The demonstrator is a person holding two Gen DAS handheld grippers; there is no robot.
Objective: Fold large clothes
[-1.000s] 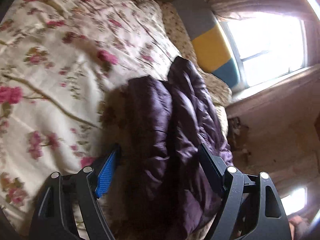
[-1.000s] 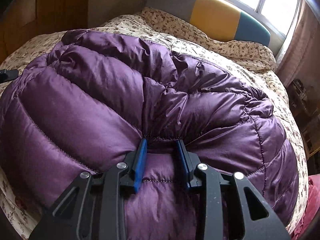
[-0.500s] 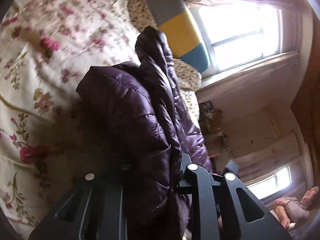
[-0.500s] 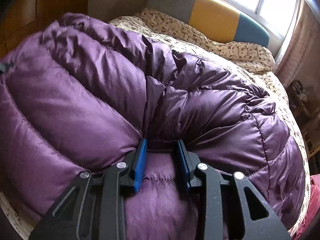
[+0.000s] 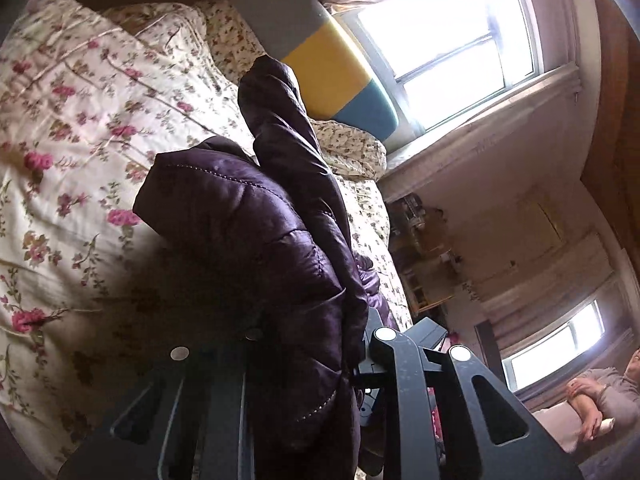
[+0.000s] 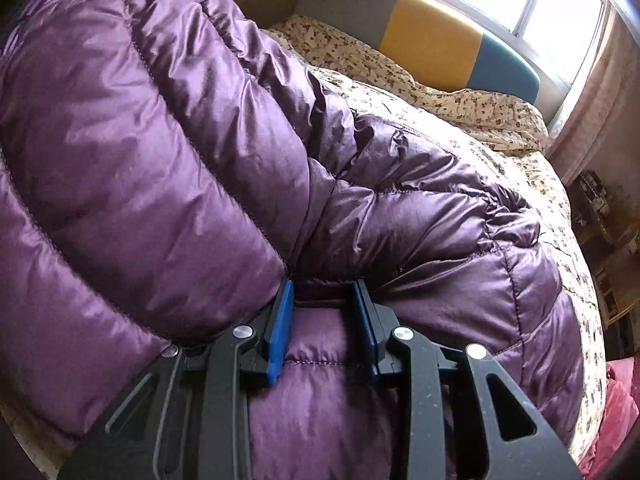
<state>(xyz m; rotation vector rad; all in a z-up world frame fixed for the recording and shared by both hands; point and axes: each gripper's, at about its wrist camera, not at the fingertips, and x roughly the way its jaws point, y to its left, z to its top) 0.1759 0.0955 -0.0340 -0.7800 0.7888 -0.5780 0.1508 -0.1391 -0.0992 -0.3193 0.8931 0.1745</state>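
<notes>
Left gripper (image 5: 320, 344): clamped on a thick fold of the purple down jacket (image 5: 256, 248); jaws wide apart a second ago with the cloth lying loose between them, since closed on it; fingertips buried in the padding.

Left-hand side of jacket: raised off the floral quilt (image 5: 72, 152), standing as a puffed ridge in the left wrist view where it lay flat a second ago; a dark shadow beneath it on the bedding.

Right gripper (image 6: 323, 320): blue pads (image 6: 280, 328) set against a quilted band of the jacket (image 6: 440, 208) at its near edge; jaws have just been opening a little, cloth between them; whether the pads press firmly cannot be told.

Near-left bulk in right wrist view: lifted panel now looming high over the left of the frame, hiding bedding visible there a second ago.

Right portion of jacket: flat on the bed, reaching toward the far right edge.

Far: small-print bedding (image 6: 420, 80), grey-yellow-teal headboard (image 6: 432, 44), bright window (image 5: 448, 52); a seated person (image 5: 600, 396) at far right of the left wrist view.

Task meaning: first fold judged under way, left side ready to be carried over the right, near edge anchored.
</notes>
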